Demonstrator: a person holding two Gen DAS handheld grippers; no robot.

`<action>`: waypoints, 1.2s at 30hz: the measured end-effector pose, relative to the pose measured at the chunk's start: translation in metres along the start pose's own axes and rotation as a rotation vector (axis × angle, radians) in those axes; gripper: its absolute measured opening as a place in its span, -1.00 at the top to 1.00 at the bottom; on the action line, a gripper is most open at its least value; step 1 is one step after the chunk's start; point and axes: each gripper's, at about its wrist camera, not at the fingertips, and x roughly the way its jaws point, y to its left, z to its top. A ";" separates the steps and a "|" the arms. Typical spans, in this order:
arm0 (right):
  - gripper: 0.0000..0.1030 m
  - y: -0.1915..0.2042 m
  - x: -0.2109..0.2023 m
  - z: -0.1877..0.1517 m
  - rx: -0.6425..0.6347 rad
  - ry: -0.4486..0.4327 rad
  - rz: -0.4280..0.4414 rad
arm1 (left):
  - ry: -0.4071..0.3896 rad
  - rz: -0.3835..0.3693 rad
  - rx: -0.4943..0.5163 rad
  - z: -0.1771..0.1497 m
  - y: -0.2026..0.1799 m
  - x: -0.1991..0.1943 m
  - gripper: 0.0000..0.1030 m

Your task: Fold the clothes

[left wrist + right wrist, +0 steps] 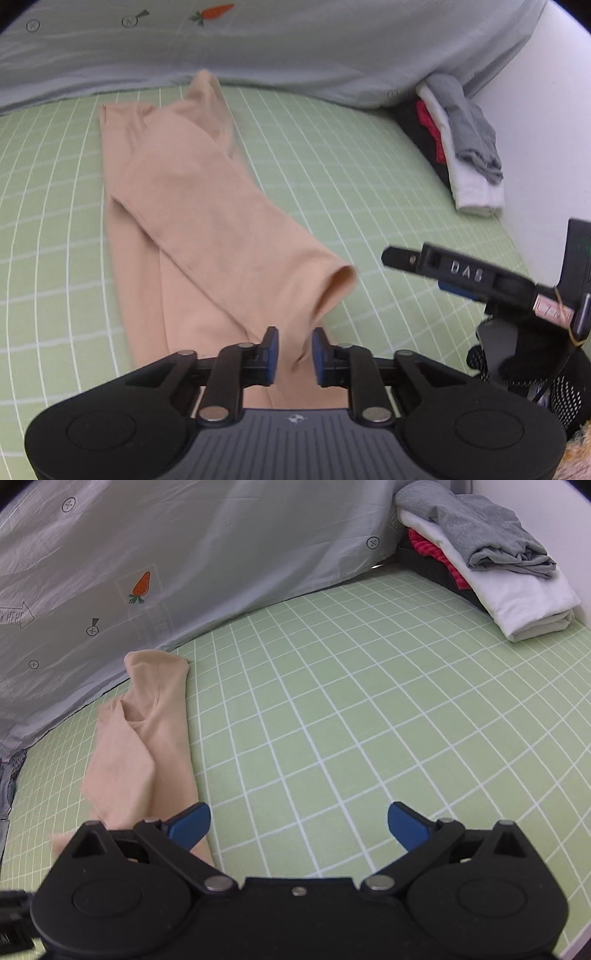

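Observation:
A beige long-sleeved garment [177, 206] lies lengthwise on the green grid sheet [332, 166], folded into a narrow strip. One sleeve crosses over it, its cuff [340, 280] raised off the sheet. My left gripper [295, 352] hovers at the garment's near end. Its blue pads stand a little apart, with loose fabric in the gap and no pinch showing. The right gripper [299, 823] is wide open above bare sheet [369, 701], just right of the garment [147, 746]. In the left wrist view the right gripper [406, 260] is off to the right.
A grey quilt [295, 44] with carrot prints borders the far side of the sheet. A stack of folded clothes [498, 572], grey on white over red and black, sits in the far right corner against a white wall [546, 129].

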 end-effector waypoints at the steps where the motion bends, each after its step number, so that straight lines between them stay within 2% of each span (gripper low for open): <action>1: -1.00 0.001 -0.001 -0.003 -0.012 0.000 0.017 | 0.008 0.017 -0.017 -0.007 0.002 0.000 0.22; 3: -1.00 0.003 -0.002 -0.010 -0.037 0.000 0.050 | 0.000 0.054 -0.066 -0.017 0.011 -0.006 0.03; 7: -1.00 0.009 -0.003 -0.023 -0.089 0.003 0.119 | -0.033 0.146 -0.168 -0.029 0.031 -0.021 -0.13; 9: -1.00 0.021 0.003 -0.029 -0.155 0.029 0.150 | -0.036 0.191 -0.206 -0.035 0.039 -0.026 -0.22; 12: -1.00 0.046 0.007 -0.040 -0.296 0.036 0.133 | -0.032 0.239 -0.245 -0.044 0.046 -0.031 -0.24; 17: -0.84 0.062 0.021 -0.050 -0.336 0.045 0.127 | -0.016 0.248 -0.289 -0.061 0.053 -0.037 -0.25; 22: -0.49 0.062 0.034 -0.055 -0.331 0.083 0.157 | -0.010 0.261 -0.306 -0.069 0.059 -0.040 -0.25; 23: -0.34 0.061 0.035 -0.056 -0.324 0.087 0.163 | -0.008 0.261 -0.310 -0.069 0.061 -0.040 -0.25; 24: -0.08 0.061 0.033 -0.056 -0.311 0.081 0.166 | -0.007 0.260 -0.313 -0.069 0.062 -0.041 -0.25; 26: 0.30 0.060 0.028 -0.056 -0.304 0.068 0.165 | -0.009 0.262 -0.314 -0.070 0.063 -0.041 -0.25; 28: 0.53 0.060 0.023 -0.054 -0.309 0.055 0.177 | -0.014 0.262 -0.315 -0.072 0.063 -0.043 -0.25; 29: 0.75 0.059 0.021 -0.053 -0.308 0.051 0.182 | -0.015 0.258 -0.316 -0.071 0.063 -0.042 -0.25; 34: 0.85 0.052 0.000 -0.049 -0.258 0.028 0.210 | -0.010 0.233 -0.307 -0.066 0.061 -0.036 -0.25; 36: 0.89 0.049 -0.005 -0.052 -0.221 0.045 0.228 | -0.003 0.227 -0.296 -0.065 0.058 -0.032 -0.25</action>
